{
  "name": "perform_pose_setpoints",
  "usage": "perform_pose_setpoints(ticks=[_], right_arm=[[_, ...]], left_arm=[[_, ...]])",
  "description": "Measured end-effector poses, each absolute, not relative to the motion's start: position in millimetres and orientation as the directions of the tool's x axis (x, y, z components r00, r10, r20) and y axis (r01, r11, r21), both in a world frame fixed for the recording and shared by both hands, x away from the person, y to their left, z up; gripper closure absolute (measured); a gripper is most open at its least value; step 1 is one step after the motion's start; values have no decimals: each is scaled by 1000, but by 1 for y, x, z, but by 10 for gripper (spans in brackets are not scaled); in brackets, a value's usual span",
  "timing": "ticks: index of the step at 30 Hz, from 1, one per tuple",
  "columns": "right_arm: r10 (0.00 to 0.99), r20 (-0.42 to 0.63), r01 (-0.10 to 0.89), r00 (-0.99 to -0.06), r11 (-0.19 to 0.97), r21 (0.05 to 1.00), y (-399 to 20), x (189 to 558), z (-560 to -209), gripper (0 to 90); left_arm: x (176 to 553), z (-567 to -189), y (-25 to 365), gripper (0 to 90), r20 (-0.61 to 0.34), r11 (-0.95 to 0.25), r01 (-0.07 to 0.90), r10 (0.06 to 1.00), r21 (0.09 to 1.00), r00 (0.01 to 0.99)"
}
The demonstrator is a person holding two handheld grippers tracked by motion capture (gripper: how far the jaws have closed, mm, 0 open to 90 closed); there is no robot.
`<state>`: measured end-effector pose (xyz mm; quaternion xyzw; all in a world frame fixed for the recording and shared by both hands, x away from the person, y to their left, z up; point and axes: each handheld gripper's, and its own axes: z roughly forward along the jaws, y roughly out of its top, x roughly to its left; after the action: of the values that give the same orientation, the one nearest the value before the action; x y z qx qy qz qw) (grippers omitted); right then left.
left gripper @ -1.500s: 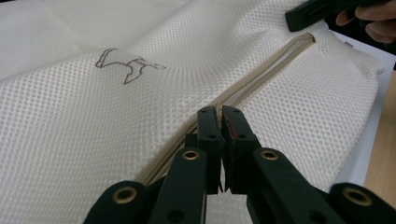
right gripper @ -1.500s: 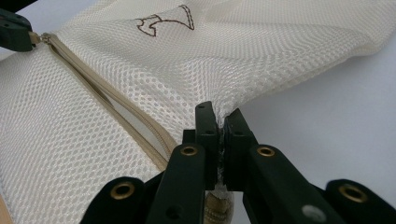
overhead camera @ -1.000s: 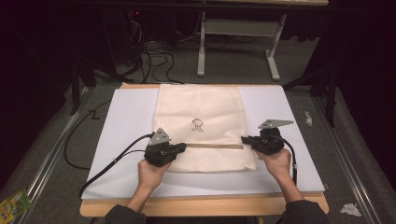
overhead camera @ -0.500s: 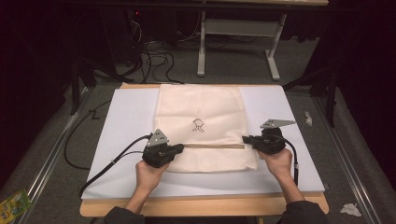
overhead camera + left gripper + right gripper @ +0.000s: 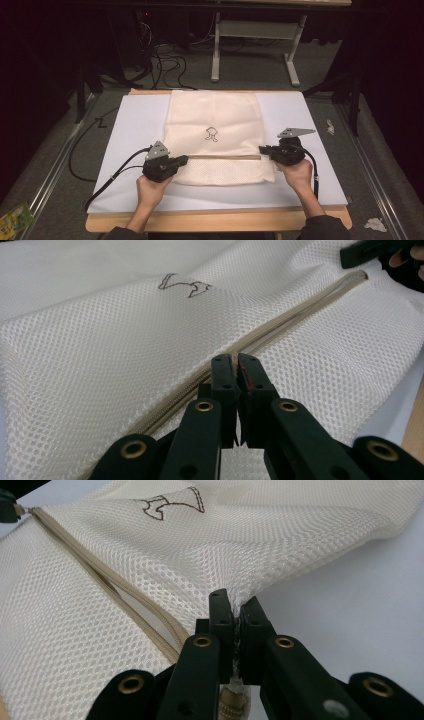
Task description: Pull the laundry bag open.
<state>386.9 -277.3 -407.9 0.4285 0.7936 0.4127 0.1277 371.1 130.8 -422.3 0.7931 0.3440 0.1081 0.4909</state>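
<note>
I hold a cream mesh laundry bag with a small dark printed emblem flat on the white board covering the wooden table, stretched between my two tools. My left gripper has its jaws fully closed; in the left gripper view they sit at the near end of the beige zipper, pinching the mesh there, though I cannot tell whether the slider itself is caught between them. My right gripper is likewise clamped tight: in the right gripper view a tuft of mesh is squeezed between the pads at the bag's edge, just beside the other end of the zipper.

As I judge it, the bag is secured at both ends and pulled taut along the zipper line, so the preparation is done. In the right gripper view the zipper's two tapes gape slightly apart near me, so it seems at least partly open. What remains is running the zipper along its length, one hand anchoring while the other draws.
</note>
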Motion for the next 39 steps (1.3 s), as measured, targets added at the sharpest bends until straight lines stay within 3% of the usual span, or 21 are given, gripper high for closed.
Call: perform_pose_setpoints(ticks=[10,39], right_arm=[[791,159,589,-591,289,755,-279,388,-411,886],[811,171,603,-560,257,755,-286,391,-406,886]], left_arm=[[371,-420,144,871,-137,-290,432,675,854,725],[379,-415,172,871,-189,-212,445,690,870,699]])
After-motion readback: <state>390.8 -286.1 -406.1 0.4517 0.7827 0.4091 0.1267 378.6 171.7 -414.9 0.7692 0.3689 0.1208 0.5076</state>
